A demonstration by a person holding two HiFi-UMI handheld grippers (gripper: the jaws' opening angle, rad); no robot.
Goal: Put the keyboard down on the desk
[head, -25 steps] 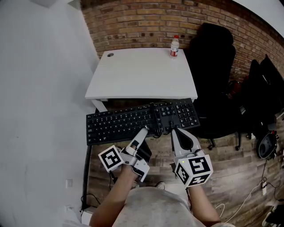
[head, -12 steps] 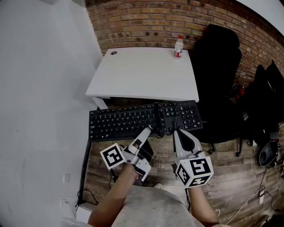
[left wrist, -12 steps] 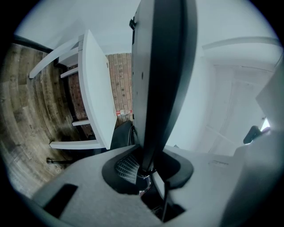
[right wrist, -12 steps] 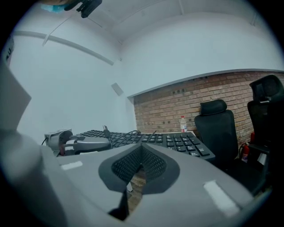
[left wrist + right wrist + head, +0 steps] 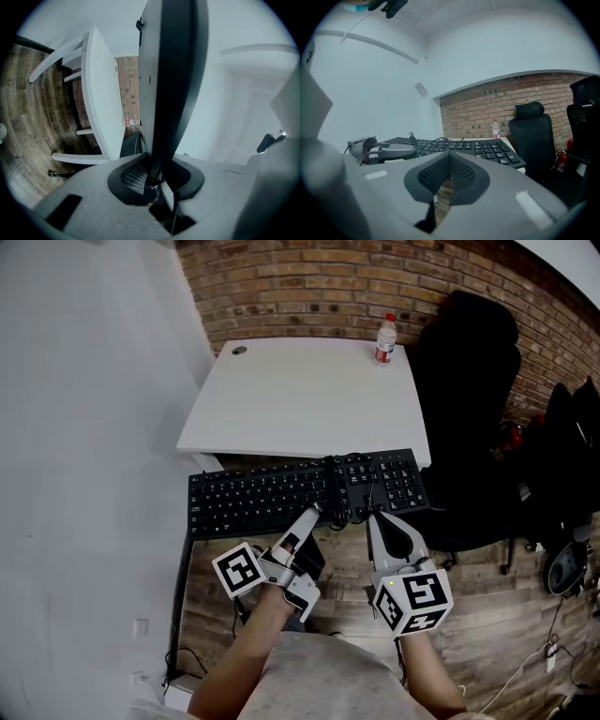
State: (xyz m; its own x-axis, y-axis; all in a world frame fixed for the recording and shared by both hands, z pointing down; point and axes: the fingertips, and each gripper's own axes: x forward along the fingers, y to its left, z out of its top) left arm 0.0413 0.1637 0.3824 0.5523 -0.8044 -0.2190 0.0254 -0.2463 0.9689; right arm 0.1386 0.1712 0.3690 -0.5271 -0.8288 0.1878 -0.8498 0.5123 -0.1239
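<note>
From the head view, holds keyboard (image 5: 281,498) in the air just before worktop (image 5: 300,395). Only in the gripper views: left tongs (image 5: 152,180) clamped on its edge, right tongs (image 5: 449,159) closed on nothing, at its near edge.

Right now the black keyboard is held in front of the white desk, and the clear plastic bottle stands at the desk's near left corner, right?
No: the clear plastic bottle stands at the white desk's far right corner, as the head view shows. The black keyboard is held in front of it.
</note>
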